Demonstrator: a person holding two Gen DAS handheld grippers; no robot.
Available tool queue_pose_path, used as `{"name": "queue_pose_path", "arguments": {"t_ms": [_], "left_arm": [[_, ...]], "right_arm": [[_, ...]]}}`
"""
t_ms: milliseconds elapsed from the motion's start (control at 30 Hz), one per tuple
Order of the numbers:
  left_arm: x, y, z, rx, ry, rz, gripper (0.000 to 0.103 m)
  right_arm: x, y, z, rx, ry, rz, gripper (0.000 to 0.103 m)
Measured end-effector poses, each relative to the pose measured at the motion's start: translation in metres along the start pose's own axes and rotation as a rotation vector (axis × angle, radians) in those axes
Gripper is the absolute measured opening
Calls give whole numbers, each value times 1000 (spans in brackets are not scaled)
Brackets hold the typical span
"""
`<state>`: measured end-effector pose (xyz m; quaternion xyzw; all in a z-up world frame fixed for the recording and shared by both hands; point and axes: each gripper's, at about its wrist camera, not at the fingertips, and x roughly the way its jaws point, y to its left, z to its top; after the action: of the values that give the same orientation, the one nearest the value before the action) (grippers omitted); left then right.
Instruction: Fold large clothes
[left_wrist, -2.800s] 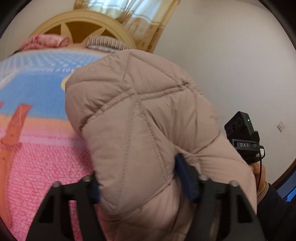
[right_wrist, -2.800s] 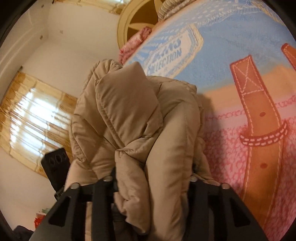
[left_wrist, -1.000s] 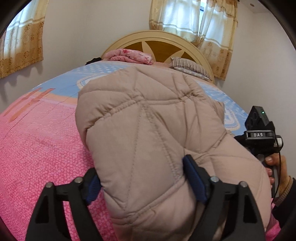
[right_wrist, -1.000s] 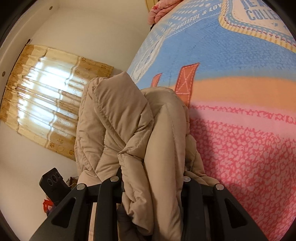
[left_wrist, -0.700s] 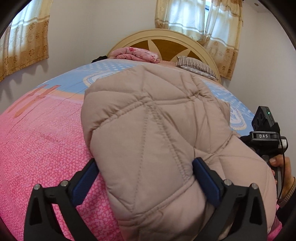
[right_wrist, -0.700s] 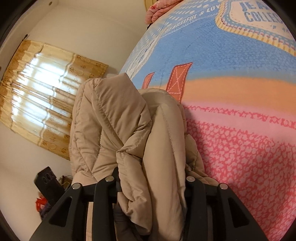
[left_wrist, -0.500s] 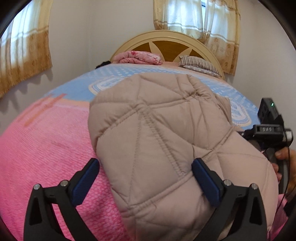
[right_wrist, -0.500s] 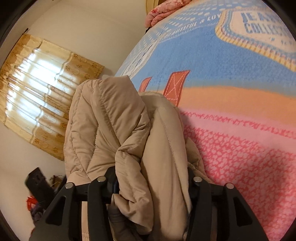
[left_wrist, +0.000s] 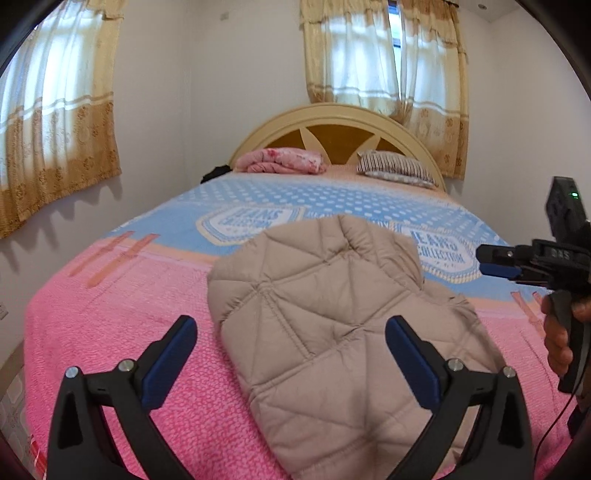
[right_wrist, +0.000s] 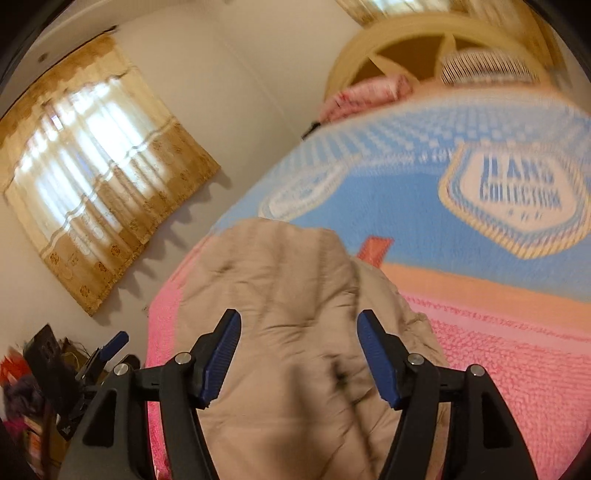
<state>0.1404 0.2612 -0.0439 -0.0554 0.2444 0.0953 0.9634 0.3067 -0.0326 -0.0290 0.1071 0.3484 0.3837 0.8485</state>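
A beige quilted puffer jacket (left_wrist: 332, 332) lies folded in a bundle on the pink end of the bed. It also shows in the right wrist view (right_wrist: 295, 314), blurred. My left gripper (left_wrist: 290, 339) is open and empty, its jaws wide apart above the near part of the jacket. My right gripper (right_wrist: 297, 339) is open and empty, just above the jacket; it also shows in the left wrist view (left_wrist: 496, 262), held in a hand at the right, clear of the jacket.
The bed has a pink and blue blanket (left_wrist: 129, 314) with "Jeans Collection" badges. A pink folded blanket (left_wrist: 282, 160) and a striped pillow (left_wrist: 395, 168) lie by the wooden headboard (left_wrist: 340, 127). Curtained windows are on the left and back walls.
Both grippers have opened and let go of the jacket. It now lies on the bed, and both grippers have drawn back from it.
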Motion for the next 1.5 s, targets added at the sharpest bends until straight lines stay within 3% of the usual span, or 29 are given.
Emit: {"name": "queue_pose_path", "arguments": {"t_ms": [233,633,1500], "left_arm": [[-37,-3,3,10,-72,6,103],[-59,-10,8,22,-143,-20,103],[-66,-11,8,15,-167,-32,103]], "right_arm": [[-45,62,-27,-110,-107,-23,67],[-86,114,-59,-223,-219,-123,69],[-89,123,-70,-235,-213,-108,70]]}}
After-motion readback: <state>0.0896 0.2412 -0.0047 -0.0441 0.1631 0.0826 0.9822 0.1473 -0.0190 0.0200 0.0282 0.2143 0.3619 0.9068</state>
